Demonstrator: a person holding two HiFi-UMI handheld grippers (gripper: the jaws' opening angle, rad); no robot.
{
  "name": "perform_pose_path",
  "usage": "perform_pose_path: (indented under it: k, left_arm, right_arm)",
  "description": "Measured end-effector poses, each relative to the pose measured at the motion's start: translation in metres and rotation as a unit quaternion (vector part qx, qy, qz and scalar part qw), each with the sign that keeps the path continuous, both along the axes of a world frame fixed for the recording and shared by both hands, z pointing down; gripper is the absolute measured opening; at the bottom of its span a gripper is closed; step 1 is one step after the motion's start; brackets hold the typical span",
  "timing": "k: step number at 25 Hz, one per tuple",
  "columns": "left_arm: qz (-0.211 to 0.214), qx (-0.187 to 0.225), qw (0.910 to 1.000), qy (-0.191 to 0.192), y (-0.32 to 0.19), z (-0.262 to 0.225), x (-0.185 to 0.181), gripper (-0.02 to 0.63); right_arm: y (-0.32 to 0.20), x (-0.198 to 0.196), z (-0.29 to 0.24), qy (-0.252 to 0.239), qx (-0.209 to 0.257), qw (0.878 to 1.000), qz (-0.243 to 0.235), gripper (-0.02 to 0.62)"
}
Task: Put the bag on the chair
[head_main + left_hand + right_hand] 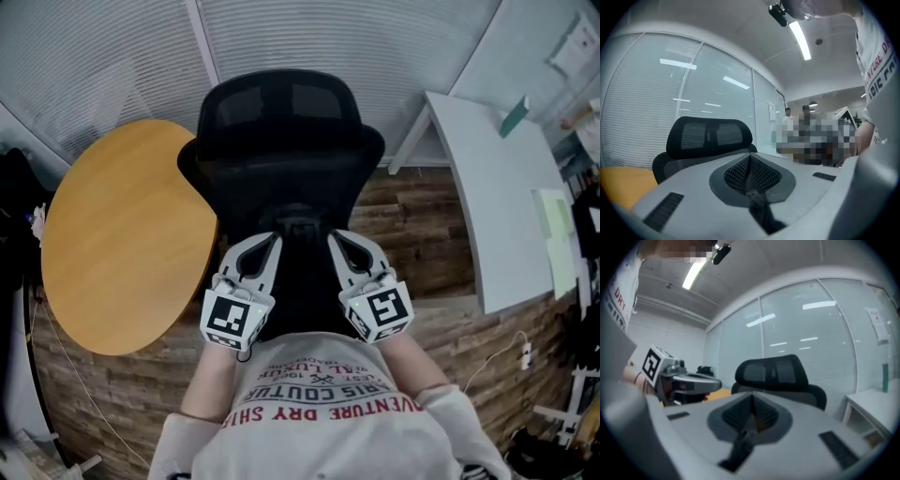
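Note:
A black office chair (281,122) with a mesh headrest stands right in front of me, its seat facing me. The left gripper (272,240) and the right gripper (336,236) hover side by side over the dark seat, tips pointing at the backrest. Both are shut, with nothing between their fingers. In the left gripper view the closed left gripper (750,157) points at the chair (710,136). From the right gripper view the shut right gripper (752,397) faces the chair (773,371), with the left gripper (689,380) beside it. I make out no bag in any view.
A round wooden table (122,234) sits close to the chair's left. A white desk (497,197) runs along the right. Glass walls with blinds (356,37) close off the space behind the chair. White cables (511,352) lie on the wood floor at the right.

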State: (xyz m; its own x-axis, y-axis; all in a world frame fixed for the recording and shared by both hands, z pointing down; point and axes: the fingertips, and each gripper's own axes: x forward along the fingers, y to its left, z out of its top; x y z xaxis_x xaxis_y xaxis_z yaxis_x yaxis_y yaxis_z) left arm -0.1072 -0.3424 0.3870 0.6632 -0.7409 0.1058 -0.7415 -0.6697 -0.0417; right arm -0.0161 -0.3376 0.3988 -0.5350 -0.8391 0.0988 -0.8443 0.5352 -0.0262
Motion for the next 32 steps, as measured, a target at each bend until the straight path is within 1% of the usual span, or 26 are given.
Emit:
perform_pose_path:
  k: [3, 6, 12, 15, 18, 20, 23, 28, 32]
  left_arm:
    - [0.006, -0.002, 1.0000, -0.002, 0.004, -0.002, 0.002, 0.031]
    - [0.002, -0.014, 0.9999, 0.005, 0.005, 0.000, 0.000, 0.031]
    - [0.001, -0.008, 1.0000, -0.003, 0.000, 0.003, -0.003, 0.031]
    - [-0.003, -0.013, 0.9999, 0.004, -0.001, 0.003, -0.004, 0.031]
    - [-0.007, -0.034, 0.9991, 0.023, -0.006, 0.005, -0.007, 0.031]
    - [-0.006, -0.039, 0.9988, 0.028, -0.008, 0.005, -0.010, 0.031]
    - [-0.008, -0.036, 0.9992, 0.017, -0.010, 0.007, -0.012, 0.031]
    - [-0.010, -0.040, 0.9988, 0.024, -0.011, 0.008, -0.015, 0.031]
    - [-0.009, -0.030, 0.9995, -0.002, -0.014, 0.010, -0.014, 0.031]
  right_arm:
    - [0.002, 0.001, 0.001, -0.004, -0.002, 1.000, -0.005, 0.026]
    - [0.003, -0.001, 0.002, 0.000, -0.002, 1.000, -0.014, 0.026]
    - [0.001, -0.004, 0.004, 0.007, -0.005, 1.000, -0.025, 0.026]
    - [0.000, -0.003, 0.003, 0.006, -0.008, 1.000, -0.023, 0.026]
    - [-0.003, -0.003, 0.004, 0.004, -0.006, 1.000, -0.020, 0.026]
    - [-0.004, -0.003, 0.004, 0.004, -0.006, 1.000, -0.016, 0.026]
    - [-0.004, -0.003, 0.005, 0.003, -0.009, 1.000, -0.013, 0.026]
    - [-0.004, -0.004, 0.005, 0.001, -0.011, 1.000, -0.010, 0.026]
    - [-0.006, -0.003, 0.006, 0.003, -0.009, 1.000, -0.011, 0.026]
